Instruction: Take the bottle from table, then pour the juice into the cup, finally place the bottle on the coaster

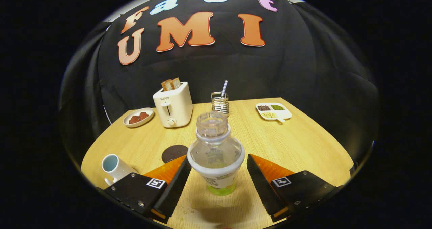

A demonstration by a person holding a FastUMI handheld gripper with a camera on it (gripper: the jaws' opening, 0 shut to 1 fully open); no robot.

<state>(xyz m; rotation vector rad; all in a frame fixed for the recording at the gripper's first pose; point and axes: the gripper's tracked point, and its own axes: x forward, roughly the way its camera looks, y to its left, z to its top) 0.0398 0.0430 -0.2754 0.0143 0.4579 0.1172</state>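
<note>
A clear plastic bottle (pixel 216 151) with no cap stands upright on the wooden table (pixel 297 141), a little green juice at its bottom. It sits between the fingers of my gripper (pixel 218 170), which is open: the left finger is at the bottle's side, the right finger stands apart from it. A white cup (pixel 114 168) stands left of the left finger. A dark round coaster (pixel 173 153) lies just beyond the left finger, between cup and bottle.
At the back of the table stand a cream toaster (pixel 172 104) with toast, a small plate (pixel 138 117) of brown pieces, a wire holder (pixel 220 103) with a straw, and a divided dish (pixel 273 111) of beans. A few water drops lie near the left finger.
</note>
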